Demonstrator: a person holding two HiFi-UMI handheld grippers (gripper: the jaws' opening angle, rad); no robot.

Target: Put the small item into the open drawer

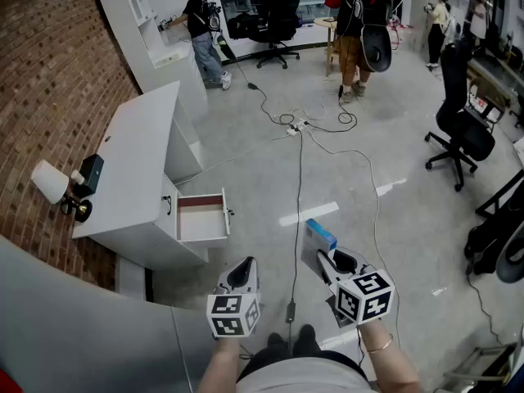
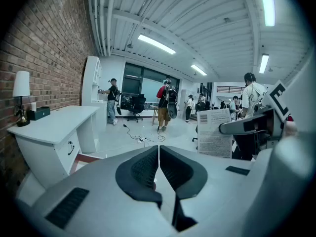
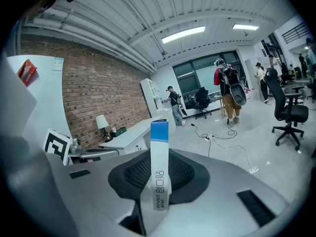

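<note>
A flat white box with a blue end (image 1: 318, 241) stands between the jaws of my right gripper (image 1: 325, 260), which is shut on it. In the right gripper view the white box (image 3: 159, 167) rises upright, narrow edge toward the camera, out of my right gripper (image 3: 159, 179). My left gripper (image 1: 243, 273) is shut with nothing in it; its pads (image 2: 145, 168) meet in the left gripper view, where the white box (image 2: 215, 132) shows at the right. The open drawer (image 1: 201, 217) juts from the white desk (image 1: 139, 162), ahead and to the left of both grippers.
A lamp (image 1: 56, 185) and a dark box (image 1: 90, 173) sit on the desk by the brick wall. Cables (image 1: 299, 129) run across the floor. Office chairs (image 1: 461, 129) stand at the right. People (image 1: 201, 35) work at the back. A grey surface (image 1: 74, 326) fills the lower left.
</note>
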